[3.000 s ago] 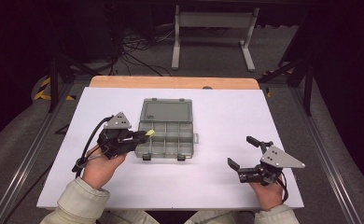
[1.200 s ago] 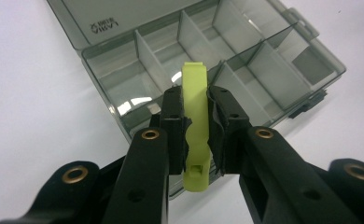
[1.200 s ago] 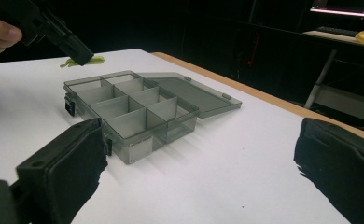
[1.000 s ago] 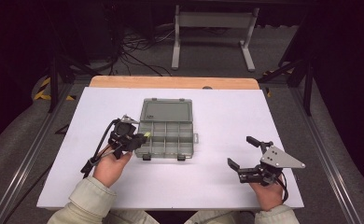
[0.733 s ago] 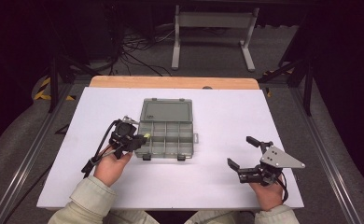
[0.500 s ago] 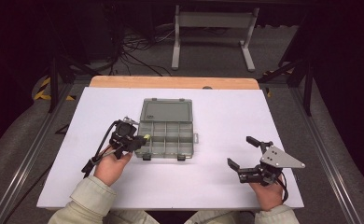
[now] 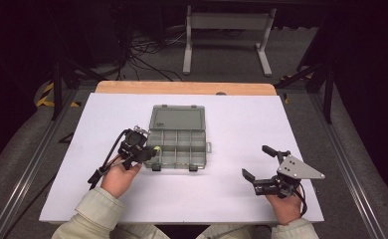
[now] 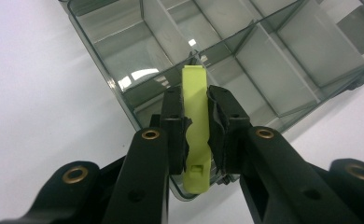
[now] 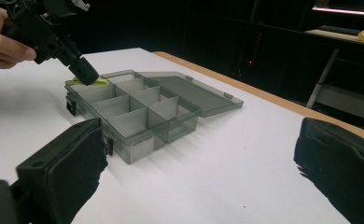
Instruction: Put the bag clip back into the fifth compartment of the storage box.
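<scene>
A clear grey organizer box (image 7: 177, 142) lies open mid-table, its lid (image 7: 176, 118) flat behind it and its several compartments (image 8: 245, 60) bare. My left gripper (image 7: 153, 151) is shut on a flat lime-green plastic piece (image 8: 196, 126), which hangs over the box's near-left corner compartment. In the right gripper view the green piece (image 9: 90, 82) rests at that corner's rim under the left gripper (image 9: 84, 71). My right gripper (image 7: 260, 164) stands open near the table's front right, with nothing between its fingers (image 9: 63, 172).
White sheet (image 7: 242, 119) covers the table, with a wooden edge (image 7: 182, 87) at the far side. A metal stand (image 7: 227, 35) and cables sit on the floor beyond. Dark rails flank the table.
My left gripper has tilted down and shifted slightly right, bringing the green piece from beside the box down over its near-left corner compartment. The right gripper has stayed still.
</scene>
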A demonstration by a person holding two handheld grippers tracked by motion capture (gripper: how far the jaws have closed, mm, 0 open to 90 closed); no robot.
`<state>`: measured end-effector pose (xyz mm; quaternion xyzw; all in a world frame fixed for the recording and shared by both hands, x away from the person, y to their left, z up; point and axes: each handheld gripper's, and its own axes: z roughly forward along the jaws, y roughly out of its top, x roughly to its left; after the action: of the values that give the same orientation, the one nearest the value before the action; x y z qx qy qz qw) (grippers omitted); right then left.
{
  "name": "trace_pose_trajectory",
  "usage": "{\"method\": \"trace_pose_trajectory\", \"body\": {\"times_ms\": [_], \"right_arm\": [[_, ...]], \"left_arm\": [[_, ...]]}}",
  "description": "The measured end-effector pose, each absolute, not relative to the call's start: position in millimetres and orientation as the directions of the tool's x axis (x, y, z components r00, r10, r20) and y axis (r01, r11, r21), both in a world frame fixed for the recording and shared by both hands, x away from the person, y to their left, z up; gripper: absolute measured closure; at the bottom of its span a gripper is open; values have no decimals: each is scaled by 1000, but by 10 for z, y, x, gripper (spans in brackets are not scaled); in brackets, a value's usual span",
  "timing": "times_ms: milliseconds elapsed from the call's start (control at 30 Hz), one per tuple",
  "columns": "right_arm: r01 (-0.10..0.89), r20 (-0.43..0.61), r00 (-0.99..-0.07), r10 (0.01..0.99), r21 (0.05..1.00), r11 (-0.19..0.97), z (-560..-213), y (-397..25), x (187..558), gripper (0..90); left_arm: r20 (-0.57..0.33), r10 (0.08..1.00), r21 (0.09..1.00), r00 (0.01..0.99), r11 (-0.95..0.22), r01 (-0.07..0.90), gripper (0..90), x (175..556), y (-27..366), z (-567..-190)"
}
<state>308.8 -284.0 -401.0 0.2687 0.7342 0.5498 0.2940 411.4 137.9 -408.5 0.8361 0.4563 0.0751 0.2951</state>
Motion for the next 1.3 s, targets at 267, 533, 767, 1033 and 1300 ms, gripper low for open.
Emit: {"method": "trace_pose_trajectory", "body": {"times_ms": [267, 533, 767, 1033, 1300], "right_arm": [[72, -135, -685, 716, 965, 251, -4011, -2839, 3089, 23], [71, -136, -685, 716, 965, 252, -4007, -2835, 3093, 23], [70, -132, -688, 714, 967, 247, -3999, -2830, 3103, 23], [63, -139, -691, 709, 966, 250, -3986, -2829, 3094, 23], [66, -135, -694, 707, 966, 249, -3990, -2821, 3094, 23]], "left_arm": [[-188, 769, 589, 612, -410, 696, 398, 4113, 1422, -4042], [-166, 701, 704, 693, -408, 582, 210, 3952, 1531, -3812], [-142, 657, 781, 741, -385, 491, 92, 3736, 1713, -3652], [-102, 646, 849, 757, -340, 405, 21, 3542, 1916, -3582], [-103, 644, 898, 758, -267, 349, 7, 3346, 2184, -3604]]}}
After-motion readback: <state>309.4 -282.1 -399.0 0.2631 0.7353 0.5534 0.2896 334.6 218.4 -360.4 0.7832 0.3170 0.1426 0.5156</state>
